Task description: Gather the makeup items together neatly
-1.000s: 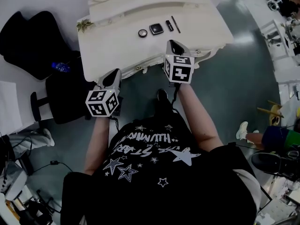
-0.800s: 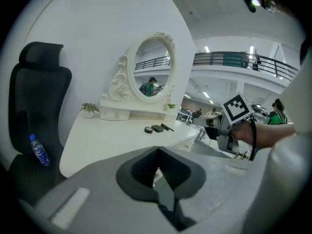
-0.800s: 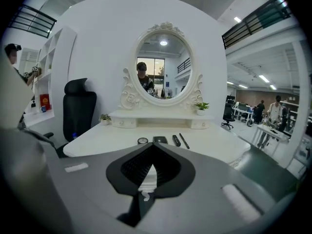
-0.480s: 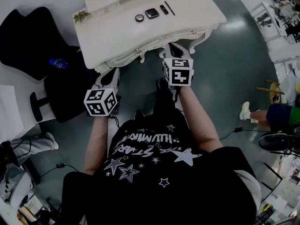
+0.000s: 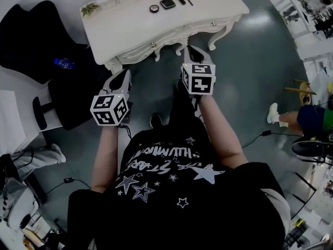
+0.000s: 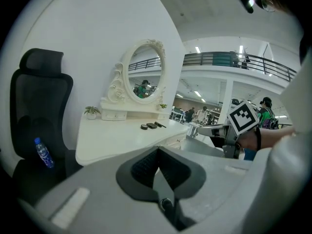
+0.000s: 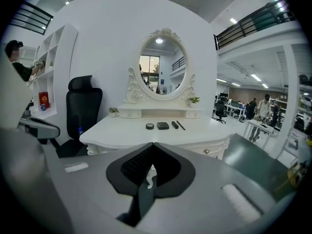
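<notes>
"Makeup items point(image 5: 167, 3): where do they sit on your feed?"

"On the white dressing table point(image 5: 130, 29), at twelve o'clock in my head view. They form a dark row, well apart from both tools (I'm standing back from the table's front edge, over the floor)."

"And the tools?"

"Left gripper point(image 5: 124, 76) and right gripper point(image 5: 193, 51) both have their jaws pressed together on nothing; each gripper view shows them meeting with no gap. The row lies at about eleven o'clock from the right one and one o'clock from the left. I judge the right nearer."

"Which way does the row run?"

"Nine to three across my right gripper view. The square compact point(image 7: 163, 126) is in the middle, with the round compact point(image 7: 149, 126) at its nine. A small dark case point(image 7: 174, 125) is at its three, then a thin pencil point(image 7: 181, 125) lying eleven-to-five. I'd need to step in and part the jaws first."
</notes>
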